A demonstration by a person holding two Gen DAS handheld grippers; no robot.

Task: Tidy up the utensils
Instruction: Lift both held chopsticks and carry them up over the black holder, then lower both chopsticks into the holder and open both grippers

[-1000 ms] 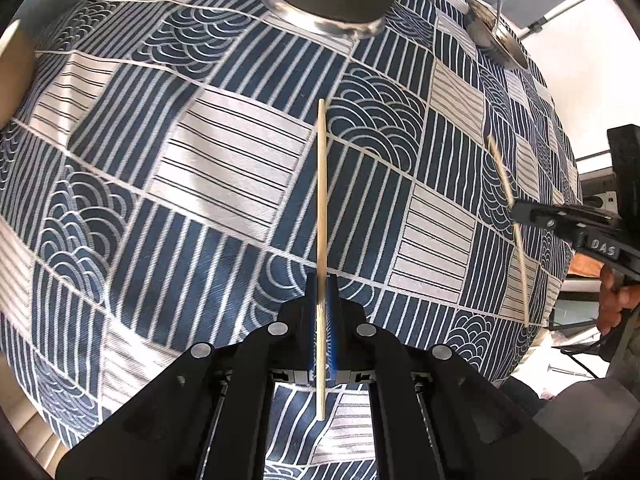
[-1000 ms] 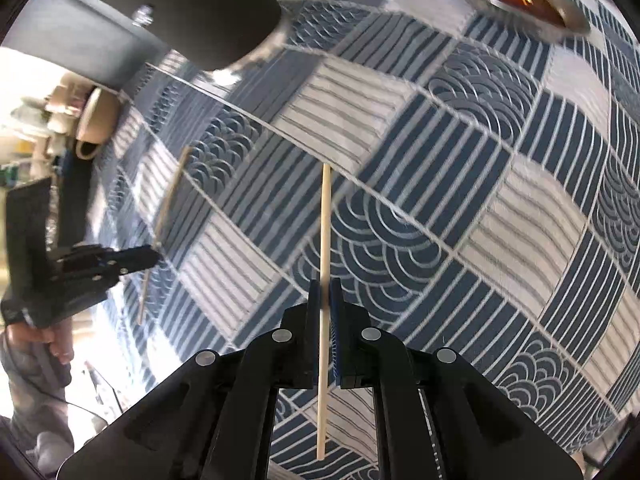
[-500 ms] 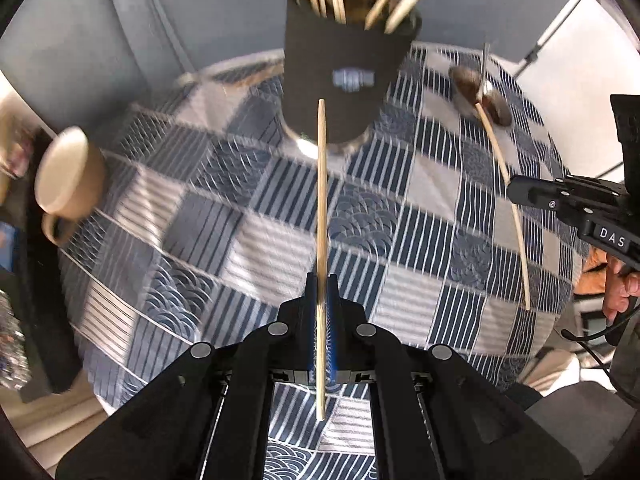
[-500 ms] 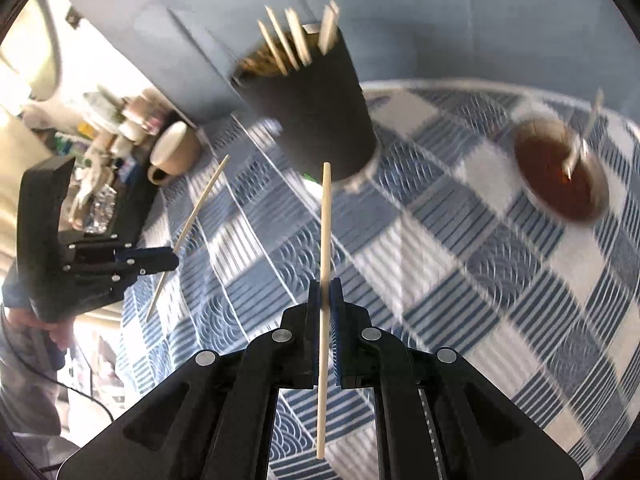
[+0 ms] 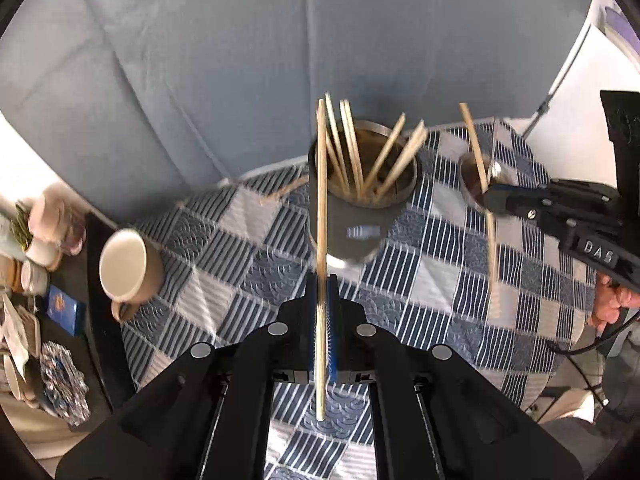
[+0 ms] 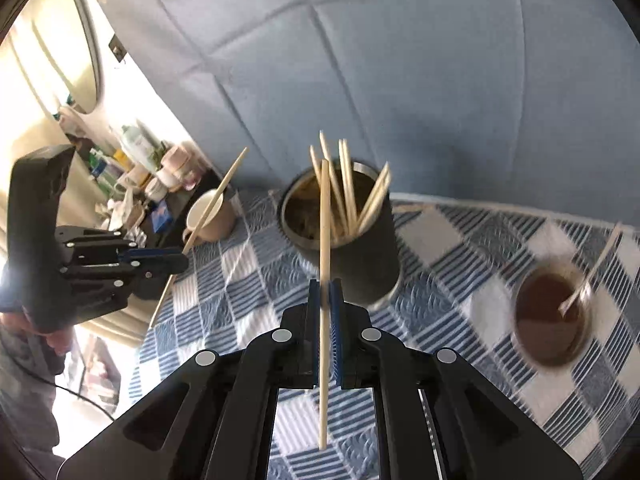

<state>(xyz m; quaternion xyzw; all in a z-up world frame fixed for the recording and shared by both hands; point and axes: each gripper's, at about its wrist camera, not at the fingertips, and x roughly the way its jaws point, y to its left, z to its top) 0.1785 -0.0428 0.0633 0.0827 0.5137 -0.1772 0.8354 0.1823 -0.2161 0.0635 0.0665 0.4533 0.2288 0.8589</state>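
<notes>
two chopsticks are in hand, one per gripper. left gripper [image 5: 320, 300] is clamped on the left chopstick [image 5: 321, 216]; right gripper [image 6: 325, 304] is clamped on the right chopstick [image 6: 325, 264]. each stick runs lengthwise along its fingers, tip forward toward the dark holder cup [image 5: 360, 216] on the checked cloth [image 5: 240, 248] — ahead of and below both. neither hand looks clearly nearer; sticks already stand inside the cup.

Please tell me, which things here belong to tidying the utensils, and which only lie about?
Belong:
left tool holding a chopstick
right tool holding a chopstick
dark cup of chopsticks

Lying about:
beige mug
bowl of brown liquid
clutter on the side shelf
</notes>
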